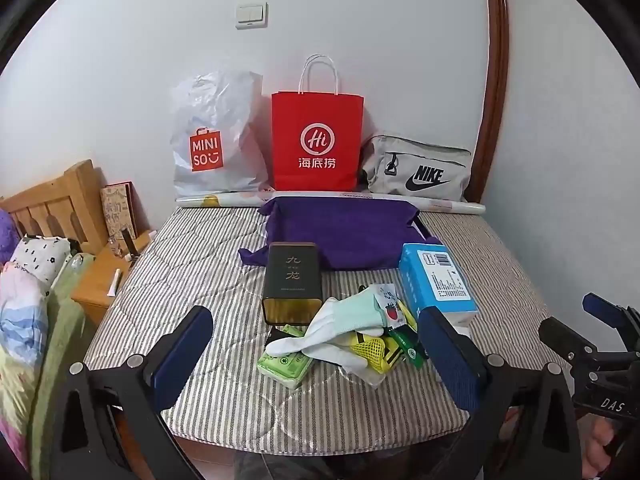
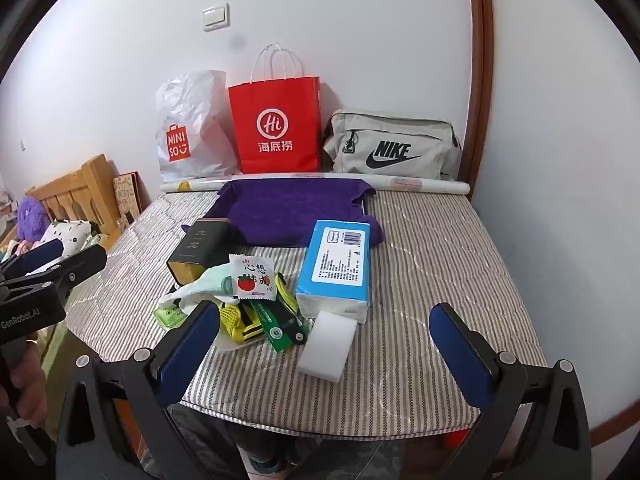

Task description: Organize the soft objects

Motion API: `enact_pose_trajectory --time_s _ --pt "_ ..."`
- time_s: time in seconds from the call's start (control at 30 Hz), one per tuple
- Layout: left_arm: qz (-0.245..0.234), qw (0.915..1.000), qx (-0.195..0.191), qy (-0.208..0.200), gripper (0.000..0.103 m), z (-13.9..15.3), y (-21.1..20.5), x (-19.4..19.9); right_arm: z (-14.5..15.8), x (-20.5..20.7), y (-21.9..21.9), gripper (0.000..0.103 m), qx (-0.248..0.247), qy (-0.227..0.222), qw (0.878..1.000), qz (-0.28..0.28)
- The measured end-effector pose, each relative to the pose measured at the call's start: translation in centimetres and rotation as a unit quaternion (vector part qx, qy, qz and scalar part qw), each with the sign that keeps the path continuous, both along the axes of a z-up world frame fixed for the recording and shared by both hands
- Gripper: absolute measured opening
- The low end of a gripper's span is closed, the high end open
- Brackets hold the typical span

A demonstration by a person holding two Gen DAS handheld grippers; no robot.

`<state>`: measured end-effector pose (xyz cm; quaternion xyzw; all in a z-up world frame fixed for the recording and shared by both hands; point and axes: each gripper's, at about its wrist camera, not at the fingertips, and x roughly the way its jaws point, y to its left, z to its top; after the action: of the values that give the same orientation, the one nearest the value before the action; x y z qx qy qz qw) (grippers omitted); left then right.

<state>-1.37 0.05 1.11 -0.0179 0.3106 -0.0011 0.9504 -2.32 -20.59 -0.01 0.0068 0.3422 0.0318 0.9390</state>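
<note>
Both the left gripper (image 1: 316, 352) and right gripper (image 2: 324, 340) are held wide open and empty above the striped mattress (image 2: 420, 248). The socks (image 1: 340, 320) lie between the left jaws, tangled in a limp pile over a yellow mesh pouch (image 1: 370, 350) and green packets (image 1: 285, 366). The foam block (image 2: 330, 344) sits between the right jaws, the purple cloth tray (image 2: 288, 208) well beyond. A grab could snag the mesh along with a sock, or the rigid tin (image 1: 292, 280) could be knocked over.
</note>
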Motion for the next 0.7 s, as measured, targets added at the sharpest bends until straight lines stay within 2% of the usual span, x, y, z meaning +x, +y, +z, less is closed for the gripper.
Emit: enact_pose_trajectory --time_s 0.7 --pt "0.002 1.0 -0.001 0.002 0.103 -0.45 0.07 -0.2 -0.44 -0.98 0.18 0.103 0.001 -0.008 1.0 0.002"
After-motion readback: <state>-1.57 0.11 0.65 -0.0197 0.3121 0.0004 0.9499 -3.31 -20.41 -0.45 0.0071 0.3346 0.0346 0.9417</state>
